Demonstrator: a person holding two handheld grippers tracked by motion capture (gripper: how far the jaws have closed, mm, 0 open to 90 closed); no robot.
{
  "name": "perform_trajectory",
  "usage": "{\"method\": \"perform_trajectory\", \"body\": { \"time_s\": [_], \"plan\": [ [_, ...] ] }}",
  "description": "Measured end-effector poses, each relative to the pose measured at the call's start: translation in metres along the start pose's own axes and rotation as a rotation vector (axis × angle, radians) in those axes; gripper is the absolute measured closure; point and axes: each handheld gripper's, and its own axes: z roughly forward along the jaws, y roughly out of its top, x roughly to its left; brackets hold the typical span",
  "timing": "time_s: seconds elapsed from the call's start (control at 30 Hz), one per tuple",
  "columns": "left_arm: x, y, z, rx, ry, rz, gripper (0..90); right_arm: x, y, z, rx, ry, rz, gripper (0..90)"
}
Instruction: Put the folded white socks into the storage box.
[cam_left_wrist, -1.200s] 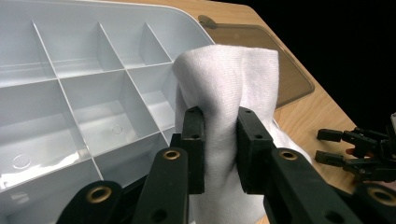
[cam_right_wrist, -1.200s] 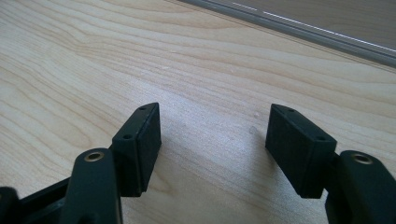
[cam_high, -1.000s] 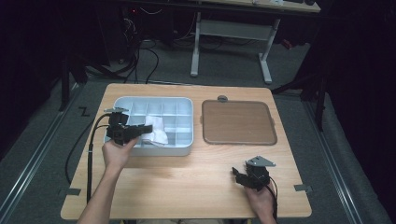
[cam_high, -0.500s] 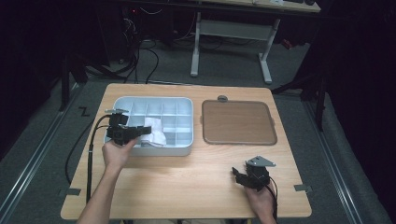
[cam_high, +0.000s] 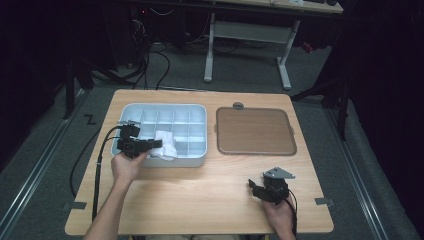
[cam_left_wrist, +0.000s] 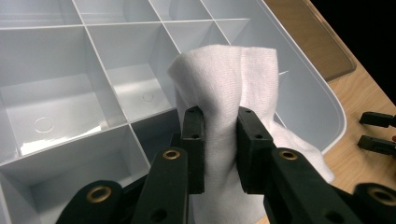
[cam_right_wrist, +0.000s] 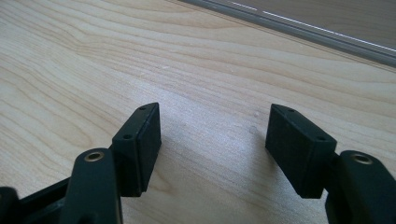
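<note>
**White cloth pinched over the compartment tray**

The wooden desk carries two large things side by side along its far half. Toward the far right corner lies a flat brown tray with rounded corners, a small grey round piece touching its far edge. Toward the far left corner sits the pale grey compartment tray, divided by thin walls into rows of square cells.

The white cloth hangs bunched over the near row of that tray, around the middle of its near edge; in the left gripper view its folds rise above the jaws and a loose end spills down toward the tray's near wall.

The left gripper reaches in from the tray's near left side, held by the person's left hand, its cable trailing back off the desk's near edge. Its jaws are closed on the cloth, squeezing a fold between the two pads.

The right gripper rests near the desk's near right corner in the person's right hand, well apart from both trays. Its jaws stand spread, with bare wood between them.
</note>
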Motion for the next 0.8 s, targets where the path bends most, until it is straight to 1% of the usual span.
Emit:
{"method": "perform_trajectory", "body": {
  "time_s": [0.03, 0.33, 0.47, 0.7, 0.8],
  "plan": [
    [0.000, 0.000, 0.001, 0.000, 0.005, -0.001, 75.8, 0.000, 0.000, 0.000, 0.000, 0.000, 0.000, 36.3],
    [0.002, -0.005, 0.005, 0.008, 0.043, 0.039, 75.8, 0.000, 0.000, 0.000, 0.000, 0.000, 0.000, 36.3],
    [0.002, -0.008, 0.006, 0.017, 0.063, 0.076, 75.9, 0.000, 0.000, 0.000, 0.000, 0.000, 0.000, 36.3],
    [0.001, -0.011, 0.008, 0.022, 0.093, 0.121, 76.0, 0.000, 0.000, 0.000, 0.000, 0.000, 0.000, 36.3],
    [0.001, -0.013, 0.009, 0.023, 0.109, 0.152, 76.0, 0.000, 0.000, 0.000, 0.000, 0.000, 0.000, 36.3]
  ]
}}
